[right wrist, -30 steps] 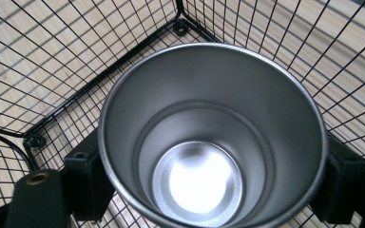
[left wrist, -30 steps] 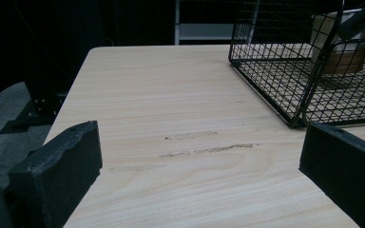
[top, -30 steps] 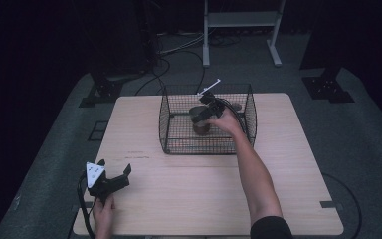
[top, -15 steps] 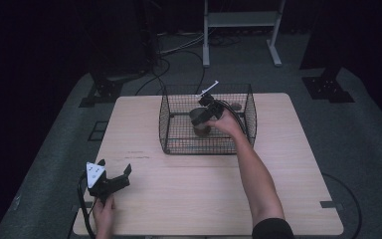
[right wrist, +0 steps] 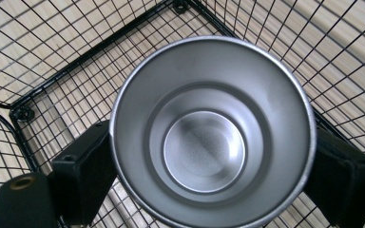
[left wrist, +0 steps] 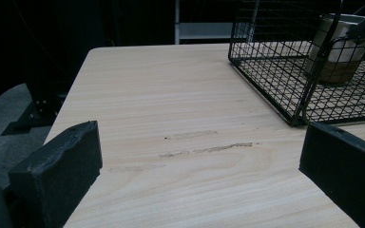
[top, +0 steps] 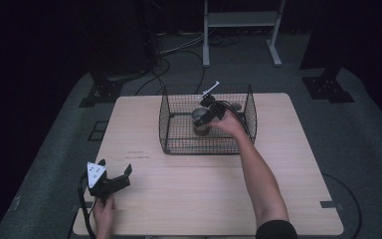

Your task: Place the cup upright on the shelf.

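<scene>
The round stainless-steel cup (right wrist: 209, 130) stands upright and mouth-up inside the black wire-mesh basket (top: 176, 137), toward the basket's middle. In the right gripper view its empty, stepped interior is seen straight from above, with the basket's mesh floor and a corner of its frame beneath and beyond it. From the left gripper view the cup (left wrist: 340, 47) shows through the mesh with a brownish band around its base.

The right gripper (top: 206, 115) reaches down into the basket from above, held by the person's right hand (top: 229, 124), whose forearm stretches back toward the near edge. Its two black jaws sit on opposite sides of the cup, pressed against the outer wall just below the rim, so the cup is gripped between them.

The basket rests on the far half of the light wooden table (top: 278, 199), slightly right of centre.

The left gripper (top: 110, 180) lies low over the near left corner of the table, well apart from the basket, held by the left hand (top: 104, 216). Its jaws stand wide apart with nothing but bare tabletop between them.

Dark grey floor (top: 368, 149) surrounds the table.
</scene>
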